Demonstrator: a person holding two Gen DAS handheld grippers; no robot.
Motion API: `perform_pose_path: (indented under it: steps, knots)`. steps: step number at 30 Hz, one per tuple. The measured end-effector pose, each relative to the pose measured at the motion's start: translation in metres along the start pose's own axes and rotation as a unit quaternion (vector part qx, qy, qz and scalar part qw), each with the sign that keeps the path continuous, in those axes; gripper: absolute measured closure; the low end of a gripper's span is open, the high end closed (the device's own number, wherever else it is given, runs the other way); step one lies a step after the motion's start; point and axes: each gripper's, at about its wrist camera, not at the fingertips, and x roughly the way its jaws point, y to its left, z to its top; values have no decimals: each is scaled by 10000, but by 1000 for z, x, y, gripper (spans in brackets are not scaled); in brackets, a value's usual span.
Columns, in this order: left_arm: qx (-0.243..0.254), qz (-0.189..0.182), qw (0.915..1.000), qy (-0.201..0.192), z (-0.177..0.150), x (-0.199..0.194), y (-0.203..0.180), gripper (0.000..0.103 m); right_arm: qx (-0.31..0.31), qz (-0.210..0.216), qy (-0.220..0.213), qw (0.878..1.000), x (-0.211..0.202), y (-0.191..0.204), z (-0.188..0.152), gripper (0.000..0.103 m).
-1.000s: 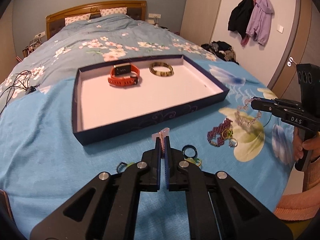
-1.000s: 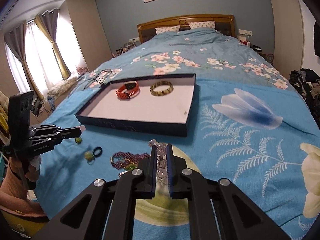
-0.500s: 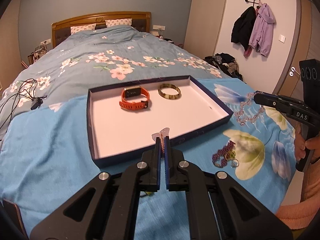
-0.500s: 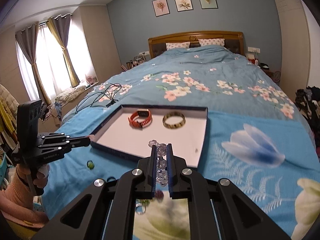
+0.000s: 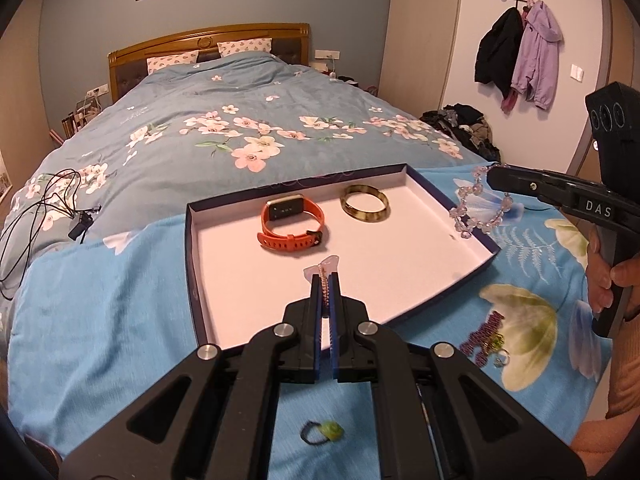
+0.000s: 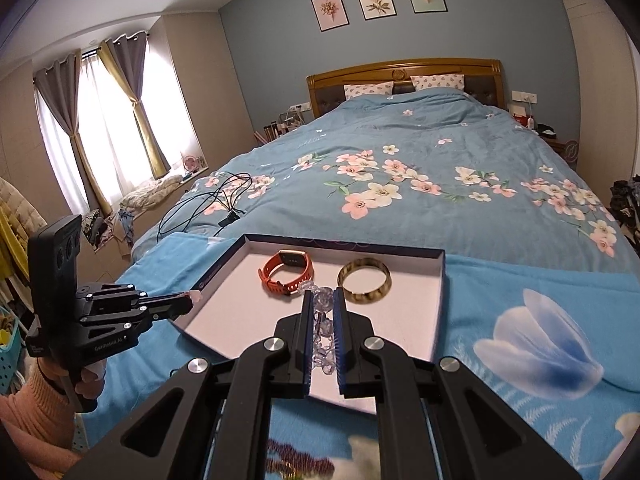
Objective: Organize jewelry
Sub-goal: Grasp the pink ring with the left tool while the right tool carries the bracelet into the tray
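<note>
A dark blue tray with a white floor (image 5: 192,264) (image 6: 438,300) lies on the bed. In it are an orange smartwatch (image 5: 292,222) (image 6: 286,272) and a gold-brown bangle (image 5: 364,204) (image 6: 364,280). My left gripper (image 5: 326,276) is shut on a thin pink chain with a pale butterfly charm (image 5: 323,268), held over the tray's near part. My right gripper (image 6: 322,300) is shut on a clear crystal bead bracelet (image 5: 476,210) (image 6: 322,300), held above the tray's right edge.
On the light blue blanket near the tray lie a purple beaded piece with small rings (image 5: 484,332) and a green hair tie (image 5: 324,432). Black cables (image 5: 48,196) lie on the left of the bed. Coats (image 5: 516,52) hang on the right wall.
Both grippers have risen and moved forward toward the tray. The left one, with the chain, now hangs over the tray floor; the right one carried the crystal bracelet up to the tray's right edge.
</note>
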Motion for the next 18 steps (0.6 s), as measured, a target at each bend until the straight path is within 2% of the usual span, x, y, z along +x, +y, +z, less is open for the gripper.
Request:
perform_pose_path:
  steps: [18]
  knots:
    - [-13, 153, 9994, 296, 13, 47, 10, 100, 453, 317, 404, 9976, 68, -12, 9, 95]
